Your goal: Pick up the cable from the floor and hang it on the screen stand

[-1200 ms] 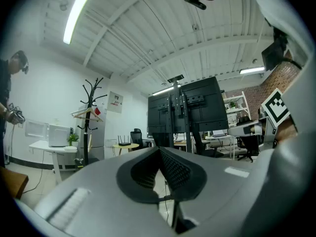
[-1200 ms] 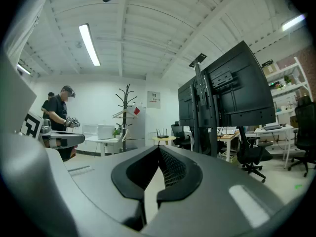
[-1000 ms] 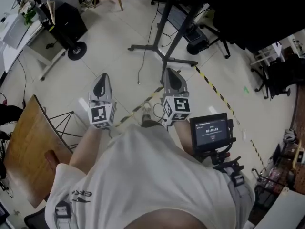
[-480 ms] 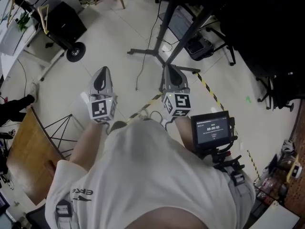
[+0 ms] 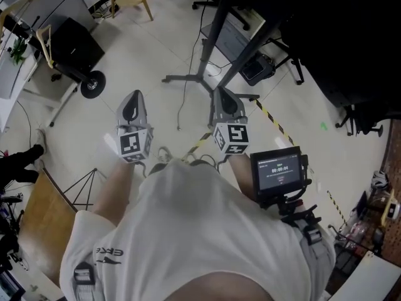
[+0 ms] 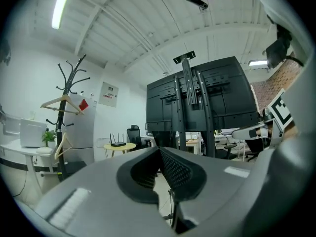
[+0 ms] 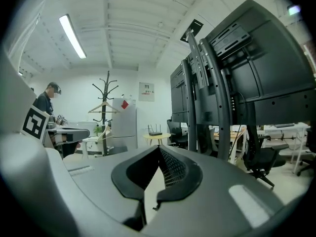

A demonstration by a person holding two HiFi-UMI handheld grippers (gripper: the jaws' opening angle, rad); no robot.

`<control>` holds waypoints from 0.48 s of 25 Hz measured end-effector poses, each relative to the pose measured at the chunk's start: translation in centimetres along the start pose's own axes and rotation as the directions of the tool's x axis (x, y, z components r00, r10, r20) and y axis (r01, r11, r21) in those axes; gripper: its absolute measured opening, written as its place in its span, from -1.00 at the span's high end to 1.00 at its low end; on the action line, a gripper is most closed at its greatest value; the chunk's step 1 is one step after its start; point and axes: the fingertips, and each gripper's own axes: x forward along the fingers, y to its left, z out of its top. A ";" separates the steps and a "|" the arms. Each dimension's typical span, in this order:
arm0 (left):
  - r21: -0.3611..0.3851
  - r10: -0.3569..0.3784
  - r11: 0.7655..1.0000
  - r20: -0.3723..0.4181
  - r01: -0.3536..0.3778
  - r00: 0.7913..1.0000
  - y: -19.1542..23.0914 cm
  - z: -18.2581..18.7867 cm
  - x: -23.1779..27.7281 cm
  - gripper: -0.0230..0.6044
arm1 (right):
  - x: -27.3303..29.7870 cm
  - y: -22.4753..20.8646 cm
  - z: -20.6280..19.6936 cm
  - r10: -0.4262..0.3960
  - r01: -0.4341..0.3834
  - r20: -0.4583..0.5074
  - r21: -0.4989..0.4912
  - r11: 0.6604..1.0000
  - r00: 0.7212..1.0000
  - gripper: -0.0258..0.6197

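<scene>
Head view, steeply down past a white shirt (image 5: 188, 231) onto a pale floor. Out in front, the left gripper (image 5: 134, 98) and the right gripper (image 5: 221, 93), side by side and well apart, both about level, marker cubes toward the body. Thin dark cable (image 5: 182, 108) on the floor between the two and a little beyond their tips — loose, touched by neither. Just past it, the spread feet of the screen stand (image 5: 203, 77), with the black post rising toward the big dark screen (image 5: 338, 30) at upper right. Yellow-and-black tape (image 5: 270, 119) on the floor, running past the right gripper. Small lit monitor (image 5: 279, 171) on a rig at the person's right hip. Black box on wheels (image 5: 74, 42) at upper left, wooden chair seat (image 5: 37, 224) at lower left. Left gripper view: fingers (image 6: 180, 172) pressed together, ribbed pads meeting, nothing pinched; stand and screen straight ahead, coat rack (image 6: 69, 98) with hangers to the left, round table (image 6: 120, 146) beyond. Right gripper view: fingers likewise closed tip to tip with nothing in them — stand close on the right, same coat rack in the middle distance, another person (image 7: 44, 107) at a desk far left.
</scene>
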 end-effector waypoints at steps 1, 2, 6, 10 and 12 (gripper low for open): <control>-0.002 -0.013 1.000 0.003 0.013 1.000 0.4 0.0 0.7 0.92 | 0.5 0.0 0.2 -0.011 0.011 0.001 -0.003 1.000 1.000 0.88; -0.003 -0.026 1.000 0.009 0.026 1.000 0.8 0.1 1.5 0.92 | 1.1 0.0 0.4 -0.023 0.023 0.000 -0.005 1.000 1.000 0.88; -0.005 -0.070 0.997 0.007 0.070 0.997 2.7 -0.5 3.6 0.92 | 3.0 0.4 0.2 -0.074 0.074 -0.012 -0.008 0.997 0.997 0.88; -0.016 -0.103 0.995 -0.056 0.102 0.993 4.0 -3.5 6.3 0.92 | 5.6 0.2 -1.4 -0.104 0.103 -0.041 -0.023 0.994 0.994 0.88; -0.027 -0.105 0.994 -0.071 0.104 0.992 4.3 -5.4 8.6 0.92 | 7.7 -0.7 -3.1 -0.108 0.106 -0.071 -0.027 0.994 0.992 0.88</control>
